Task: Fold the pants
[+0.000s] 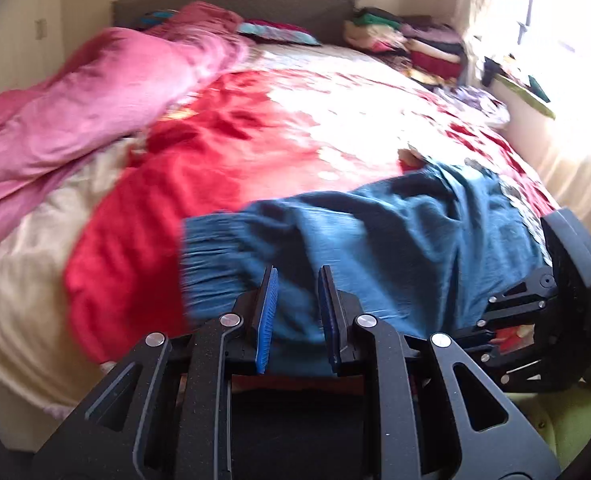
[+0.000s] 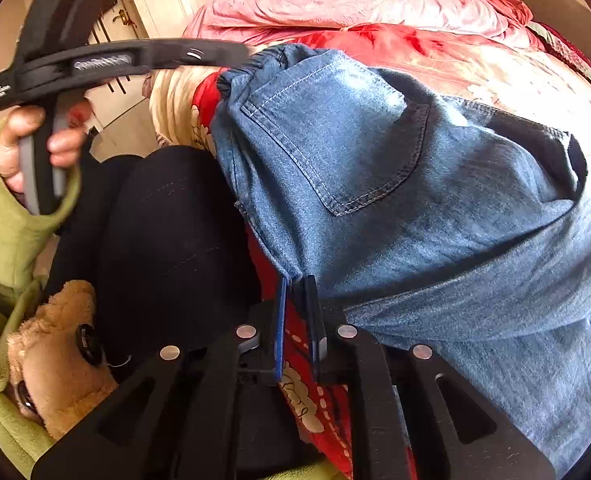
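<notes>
So the blue denim pants with the gathered elastic waistband (image 2: 375, 168) are lying bunched up near the close edge of the bed, on top of the red and cream flowered bedspread (image 1: 255, 132); back pocket facing up in the right wrist view. Right gripper (image 2: 297, 284) is angled steeply down and its fingers are pinched on a small bit of the pants' edge – clenched tight on the denim. Left gripper (image 1: 297, 276) points down at the waistband end; there's a narrow gap between its blue pads (image 1: 266, 312) and I can't tell if any cloth is caught in there. The person's left hand (image 2: 35, 148), in a green fleece sleeve (image 2: 3, 220), is wrapped around that gripper's handle – fingers on the trigger; a crumpled pink blanket (image 1: 95, 92) sits further back on the bed.
</notes>
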`<action>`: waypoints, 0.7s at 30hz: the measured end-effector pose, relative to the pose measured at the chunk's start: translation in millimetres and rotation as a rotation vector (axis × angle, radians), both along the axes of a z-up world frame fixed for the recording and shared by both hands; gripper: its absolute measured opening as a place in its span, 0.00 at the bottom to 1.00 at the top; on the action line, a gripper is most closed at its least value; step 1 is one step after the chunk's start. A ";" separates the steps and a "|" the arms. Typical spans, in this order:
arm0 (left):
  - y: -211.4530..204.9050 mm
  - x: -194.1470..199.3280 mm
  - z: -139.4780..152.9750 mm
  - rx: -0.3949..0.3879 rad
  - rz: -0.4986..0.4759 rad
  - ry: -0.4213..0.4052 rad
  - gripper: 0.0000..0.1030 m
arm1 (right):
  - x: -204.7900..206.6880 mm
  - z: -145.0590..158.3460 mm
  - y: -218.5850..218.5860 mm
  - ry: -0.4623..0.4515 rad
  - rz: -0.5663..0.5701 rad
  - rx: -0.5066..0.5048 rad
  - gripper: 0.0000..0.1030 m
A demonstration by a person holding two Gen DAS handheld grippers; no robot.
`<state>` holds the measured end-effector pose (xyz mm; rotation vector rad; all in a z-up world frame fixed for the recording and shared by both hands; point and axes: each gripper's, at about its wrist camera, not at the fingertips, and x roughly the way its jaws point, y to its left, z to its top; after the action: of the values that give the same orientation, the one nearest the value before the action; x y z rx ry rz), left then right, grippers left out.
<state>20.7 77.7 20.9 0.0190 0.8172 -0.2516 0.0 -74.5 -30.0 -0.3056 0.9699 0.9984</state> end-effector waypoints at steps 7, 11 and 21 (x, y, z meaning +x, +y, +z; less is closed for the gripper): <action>-2.3 14.2 -52.8 0.026 0.031 0.109 0.14 | 0.2 38.0 -25.0 -0.080 -0.060 0.074 0.25; -0.9 10.8 -53.2 0.018 0.025 0.100 0.14 | 24.3 40.0 -19.2 -0.090 -0.124 0.085 0.32; -2.0 11.0 -53.7 0.016 0.024 0.082 0.15 | 57.8 8.4 1.9 0.025 -0.214 -0.045 0.31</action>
<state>31.7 75.7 -32.8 0.0135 0.9002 -0.2244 57.8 -72.6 -21.6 -0.2213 1.0261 0.7880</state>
